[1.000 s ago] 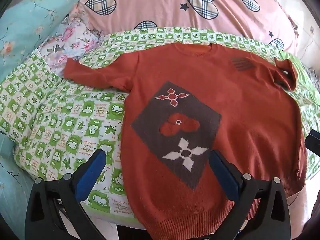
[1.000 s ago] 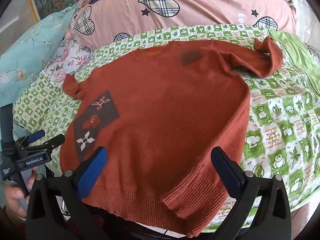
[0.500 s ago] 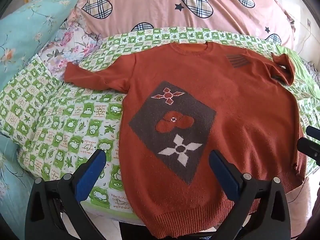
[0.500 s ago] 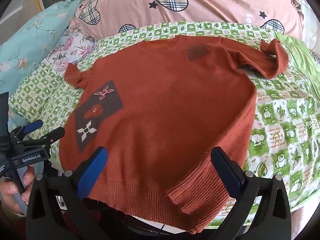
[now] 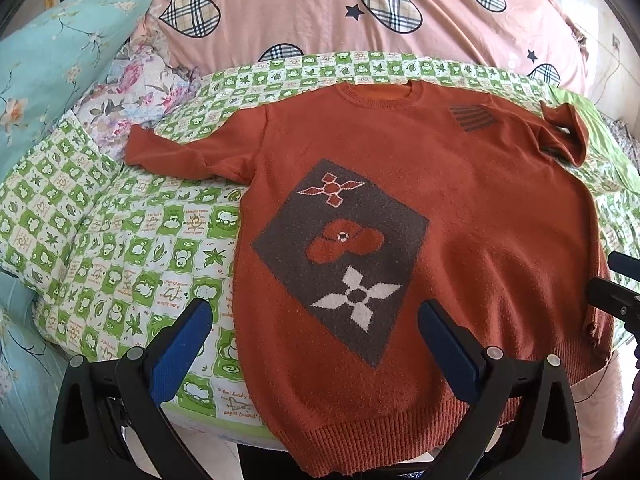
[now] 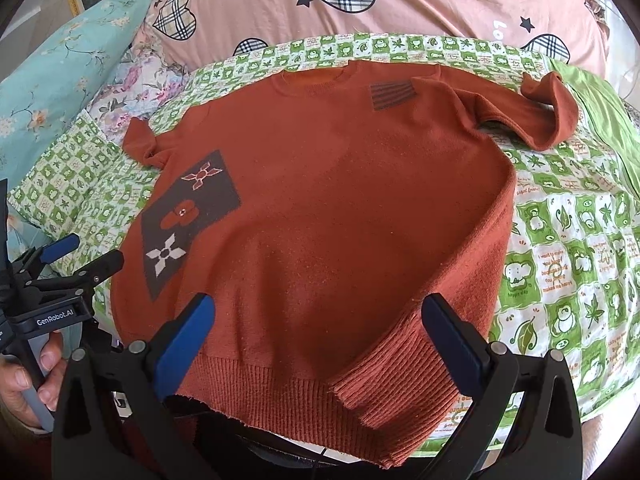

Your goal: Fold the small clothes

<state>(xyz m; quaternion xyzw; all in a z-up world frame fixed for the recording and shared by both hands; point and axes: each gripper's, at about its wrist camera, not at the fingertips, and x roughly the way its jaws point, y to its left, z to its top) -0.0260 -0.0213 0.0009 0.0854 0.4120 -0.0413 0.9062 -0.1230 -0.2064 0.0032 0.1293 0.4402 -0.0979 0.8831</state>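
Note:
A rust-orange knitted sweater (image 5: 472, 216) with a grey diamond patch of flowers lies face up and spread out on a green-and-white checked quilt (image 5: 120, 248). Its left sleeve (image 5: 180, 156) stretches out flat; the right sleeve (image 6: 548, 116) is curled up at the cuff. The ribbed hem's right corner (image 6: 400, 384) is folded up. My left gripper (image 5: 314, 320) hovers open above the lower left of the sweater, holding nothing. My right gripper (image 6: 316, 316) hovers open over the hem, also with nothing between its fingers. In the right wrist view the left gripper (image 6: 80, 256) shows at the left, held by a hand.
A pink duvet (image 5: 320, 8) with plaid hearts lies behind the sweater. A turquoise floral pillow (image 5: 48, 72) and a floral cloth (image 5: 136, 92) sit at the left. A plain green cloth (image 6: 608, 120) lies at the far right. The bed's front edge is just under the hem.
Both grippers have drawn back and up slightly, so the sweater sits lower and more fully in view. The sweater has not moved. Both grippers stay open.

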